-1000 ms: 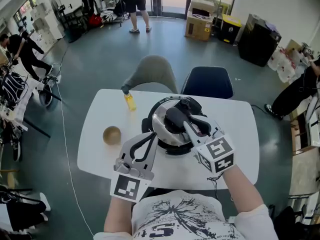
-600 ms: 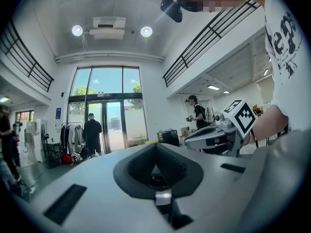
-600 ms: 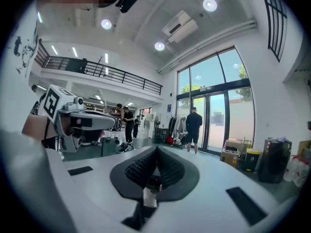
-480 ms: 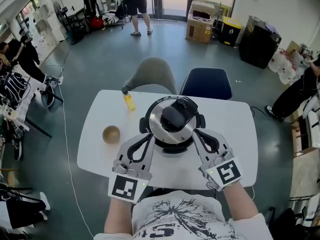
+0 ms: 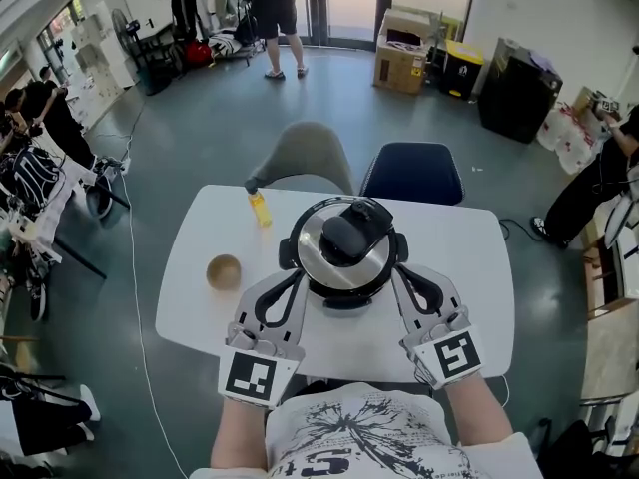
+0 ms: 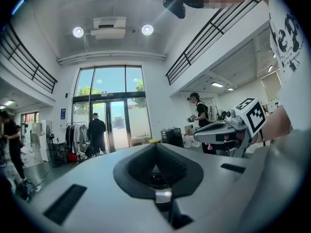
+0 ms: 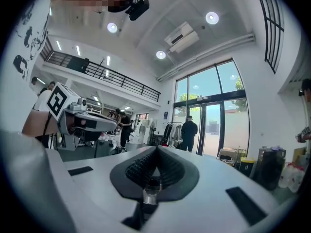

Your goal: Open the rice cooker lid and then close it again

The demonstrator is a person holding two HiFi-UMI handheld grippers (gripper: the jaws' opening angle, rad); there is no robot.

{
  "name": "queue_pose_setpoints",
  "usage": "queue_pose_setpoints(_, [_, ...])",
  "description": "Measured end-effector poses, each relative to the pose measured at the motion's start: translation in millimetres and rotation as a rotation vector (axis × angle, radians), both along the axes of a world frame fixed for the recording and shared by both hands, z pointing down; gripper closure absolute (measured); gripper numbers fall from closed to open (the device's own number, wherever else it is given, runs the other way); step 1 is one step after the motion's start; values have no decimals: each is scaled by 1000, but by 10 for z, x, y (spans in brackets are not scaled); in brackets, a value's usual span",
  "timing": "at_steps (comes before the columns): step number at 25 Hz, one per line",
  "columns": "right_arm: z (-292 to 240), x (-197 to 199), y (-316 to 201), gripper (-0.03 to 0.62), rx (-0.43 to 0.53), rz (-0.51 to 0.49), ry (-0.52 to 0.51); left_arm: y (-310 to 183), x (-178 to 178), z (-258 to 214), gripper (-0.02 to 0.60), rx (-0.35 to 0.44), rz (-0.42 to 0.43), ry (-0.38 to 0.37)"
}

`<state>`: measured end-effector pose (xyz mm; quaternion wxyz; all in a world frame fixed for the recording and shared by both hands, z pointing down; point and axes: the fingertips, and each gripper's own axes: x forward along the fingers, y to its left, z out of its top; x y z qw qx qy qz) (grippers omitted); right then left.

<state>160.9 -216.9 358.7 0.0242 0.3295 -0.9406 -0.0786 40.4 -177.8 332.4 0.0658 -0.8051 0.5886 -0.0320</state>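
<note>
The rice cooker point(image 5: 342, 252) stands in the middle of the white table point(image 5: 200, 230), its steel lid down and the black handle point(image 5: 351, 230) on top. My left gripper point(image 5: 297, 276) rests shut at the cooker's front left, holding nothing. At the front right is my right gripper point(image 5: 399, 271), also shut and empty, clear of the lid. In the left gripper view the jaws point(image 6: 156, 145) meet with nothing between them, and the right gripper point(image 6: 221, 130) shows off to the side. The right gripper view shows closed jaws point(image 7: 156, 150) and the left gripper point(image 7: 83, 120).
A yellow bottle point(image 5: 259, 206) and a small wooden bowl point(image 5: 224, 270) sit on the table's left part. A grey chair point(image 5: 305, 154) and a blue chair point(image 5: 413, 172) stand behind the table. People stand further off in the room.
My right gripper has pulled back from the lid's handle to the cooker's front right side. The left gripper has stayed put.
</note>
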Motion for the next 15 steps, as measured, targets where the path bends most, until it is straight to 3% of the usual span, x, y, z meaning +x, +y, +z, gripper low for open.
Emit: queue_pose_setpoints(15, [-118, -82, 156, 583, 8, -49, -3, 73, 58, -65, 568, 9, -9, -5])
